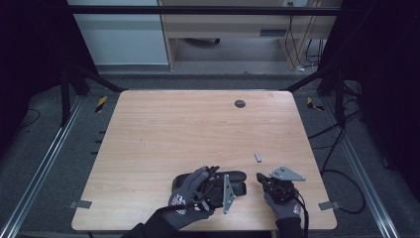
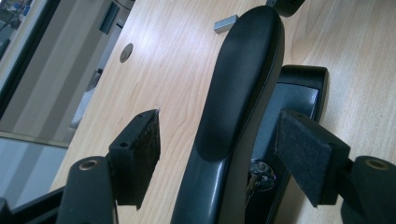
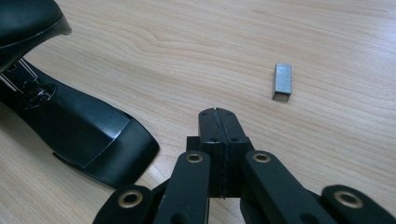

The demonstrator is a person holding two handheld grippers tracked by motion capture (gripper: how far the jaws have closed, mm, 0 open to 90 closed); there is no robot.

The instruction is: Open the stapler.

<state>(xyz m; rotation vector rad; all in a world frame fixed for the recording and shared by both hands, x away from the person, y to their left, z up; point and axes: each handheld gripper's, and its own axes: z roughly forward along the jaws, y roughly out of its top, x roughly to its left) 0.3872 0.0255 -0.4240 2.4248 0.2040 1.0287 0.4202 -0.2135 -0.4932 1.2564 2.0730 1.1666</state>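
Near edge of the desk (image 1: 148, 129): we see a black stapler (image 1: 236, 177) lying between our two hands, lengthwise across the wood.
Stapler: its top arm (image 2: 243, 79) is lifted off the base (image 3: 88, 128), and the metal mechanism shows in the gap in both gripper views.
Left gripper (image 2: 217, 154): jaws released and standing wide; we have the stapler's raised arm running up between the two pads, and we see neither pad pressing on it.
Left hand (image 1: 190, 198): gloved, resting over the stapler's near end in the high view.
Right gripper (image 3: 218, 126): jaws clenched pad to pad with nothing between them, just beside the stapler's front end and apart from it.
Right hand (image 1: 286, 203): gloved, at the desk's near right.
Staple block (image 3: 282, 82): a small grey strip of staples lying flat on bare wood beyond the right gripper's tips, apart from both the jaws and the stapler.
Far side: a round dark grommet (image 1: 239, 103) sits in the desk top.
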